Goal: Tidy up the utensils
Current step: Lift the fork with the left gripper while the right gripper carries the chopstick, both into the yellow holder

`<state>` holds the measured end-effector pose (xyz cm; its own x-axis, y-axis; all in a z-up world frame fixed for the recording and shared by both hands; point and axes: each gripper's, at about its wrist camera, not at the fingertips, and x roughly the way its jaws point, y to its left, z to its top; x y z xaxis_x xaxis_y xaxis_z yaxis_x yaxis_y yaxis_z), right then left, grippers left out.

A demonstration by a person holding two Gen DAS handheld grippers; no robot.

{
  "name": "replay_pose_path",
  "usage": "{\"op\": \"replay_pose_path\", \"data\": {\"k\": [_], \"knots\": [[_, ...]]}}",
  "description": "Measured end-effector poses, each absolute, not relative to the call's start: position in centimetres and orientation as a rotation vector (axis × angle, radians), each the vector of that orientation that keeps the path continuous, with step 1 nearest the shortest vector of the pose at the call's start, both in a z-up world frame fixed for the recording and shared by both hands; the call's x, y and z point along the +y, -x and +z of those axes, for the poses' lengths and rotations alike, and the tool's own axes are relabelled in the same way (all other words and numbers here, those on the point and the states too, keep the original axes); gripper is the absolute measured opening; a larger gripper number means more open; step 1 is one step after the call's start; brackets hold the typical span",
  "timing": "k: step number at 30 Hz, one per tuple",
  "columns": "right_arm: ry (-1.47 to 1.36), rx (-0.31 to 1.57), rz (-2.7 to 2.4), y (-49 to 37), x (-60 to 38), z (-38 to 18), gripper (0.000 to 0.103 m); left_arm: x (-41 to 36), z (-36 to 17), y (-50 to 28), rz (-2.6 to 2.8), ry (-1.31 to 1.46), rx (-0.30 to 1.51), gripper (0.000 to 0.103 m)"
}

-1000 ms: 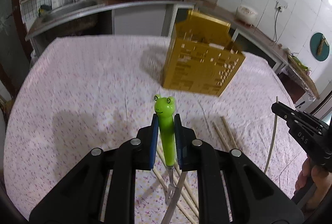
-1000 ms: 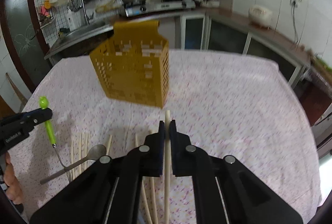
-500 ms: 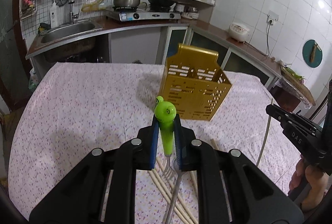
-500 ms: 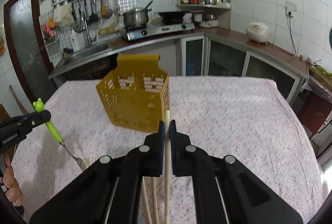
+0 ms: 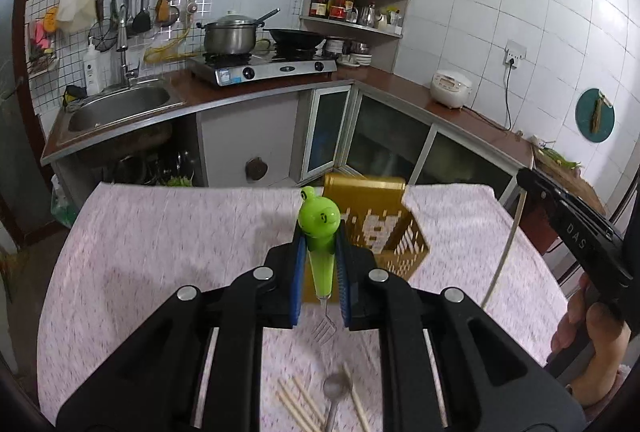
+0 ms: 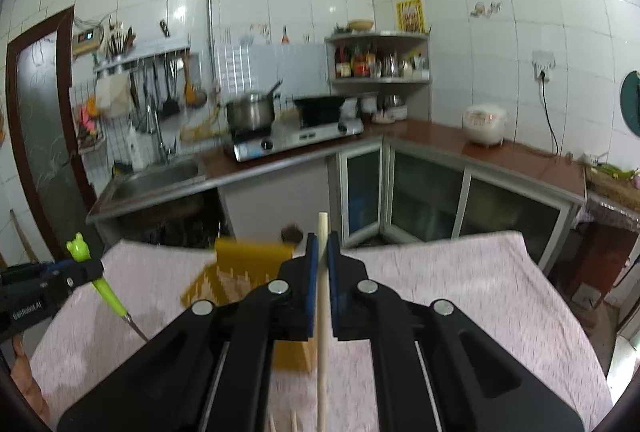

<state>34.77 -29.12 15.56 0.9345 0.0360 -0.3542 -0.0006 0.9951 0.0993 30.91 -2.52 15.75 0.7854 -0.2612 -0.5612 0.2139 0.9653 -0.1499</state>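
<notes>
Both grippers carrying utensils toward the basket

Left gripper [image 5: 319, 252] is pinching the fork [image 5: 319, 232], right gripper [image 6: 322, 252] a chopstick [image 6: 322, 312]; both hanging upright, basket [image 5: 384, 232] lying just beyond, frame centre.

yellow caddy [image 5: 394, 244]: blurred, partly hidden by fork [image 5: 320, 252] | chopstick [image 6: 322, 332]: cut off below

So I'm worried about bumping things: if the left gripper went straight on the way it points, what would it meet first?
Probably the yellow utensil basket, just beyond the left gripper and its frog-handled fork; depth is unclear.
</notes>
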Motion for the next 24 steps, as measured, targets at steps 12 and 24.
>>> {"op": "replay_pose_path", "data": {"k": [12,24], "knots": [[-0.161,0.216,0.019,-40.7,-28.7,21.2,0.005,-5.3,20.4,-37.4,-0.251,0.018,0.515,0.013],[-0.154,0.251,0.061,-44.5,-26.5,14.5,0.005,-5.5,12.9,-41.3,-0.274,0.013,0.608,0.013]]}}
